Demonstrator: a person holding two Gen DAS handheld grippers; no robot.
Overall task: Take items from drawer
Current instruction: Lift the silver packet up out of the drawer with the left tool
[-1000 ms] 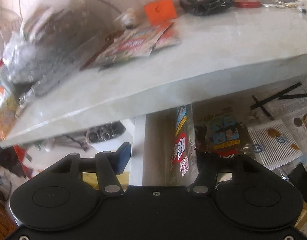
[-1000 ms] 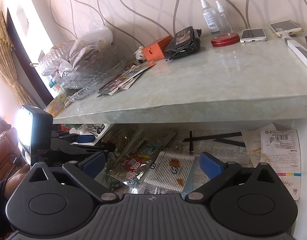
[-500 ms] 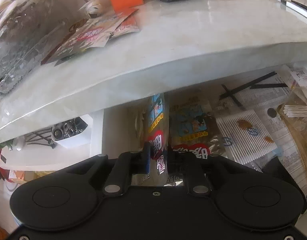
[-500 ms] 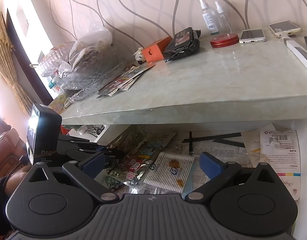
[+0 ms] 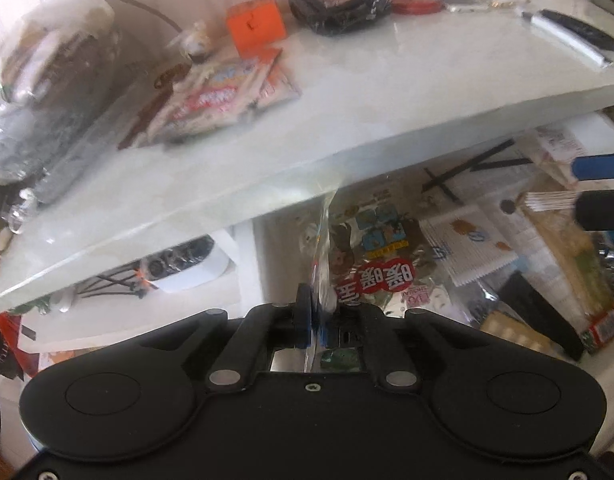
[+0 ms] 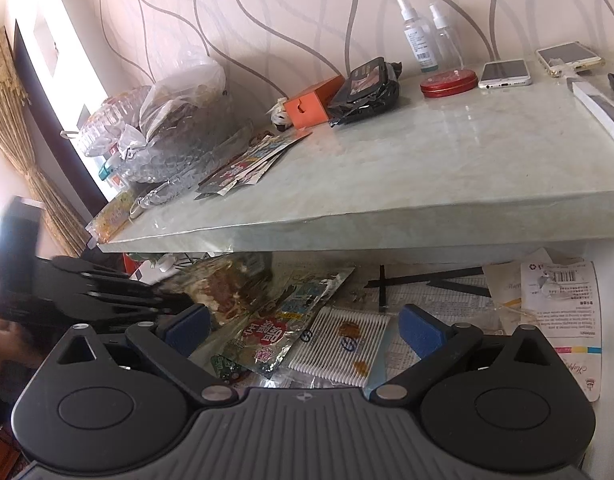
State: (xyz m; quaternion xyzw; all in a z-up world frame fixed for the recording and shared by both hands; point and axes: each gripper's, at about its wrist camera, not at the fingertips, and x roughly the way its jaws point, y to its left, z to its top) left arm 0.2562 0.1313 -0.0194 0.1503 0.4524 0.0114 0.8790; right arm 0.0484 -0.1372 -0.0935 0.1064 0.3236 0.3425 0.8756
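A: Left gripper [image 5: 316, 320], condition?

B: Pads pressed together on a snack packet [image 5: 323, 256], gripped by its near edge. The packet stood on edge, rising from the jaws to the underside of the marble tabletop [image 5: 387, 92], over the left part of the open drawer [image 6: 603, 280].

A: Right gripper [image 6: 303, 326]?

B: Spread wide, nothing between the blue pads. It hung above the near part of the drawer, over a sleeve of cotton swabs [image 6: 343, 340].

A: Drawer contents, as seen?

B: One printed foil packet [image 6: 279, 320] with red lettering, flat, just left of the swabs and partly over them. Black strips [image 6: 427, 278] crossed at the far side. Printed paper sheets [image 6: 563, 300] on the right. A brown snack bag [image 6: 223, 284] at the far left, near the left gripper's fingers.

A: And on the tabletop?

B: An orange box [image 6: 309, 106] beside a black pouch [image 6: 367, 90], far side. Flat packets [image 6: 251, 164] fanned out nearer the edge. Clear plastic bags [image 6: 175, 120] piled at the left. Two spray bottles [image 6: 419, 36], a red tin [image 6: 449, 82], two phones [image 6: 505, 72] toward the far right.

A: Person?

B: Only a hand [image 6: 9, 342] behind the left gripper, blurred.
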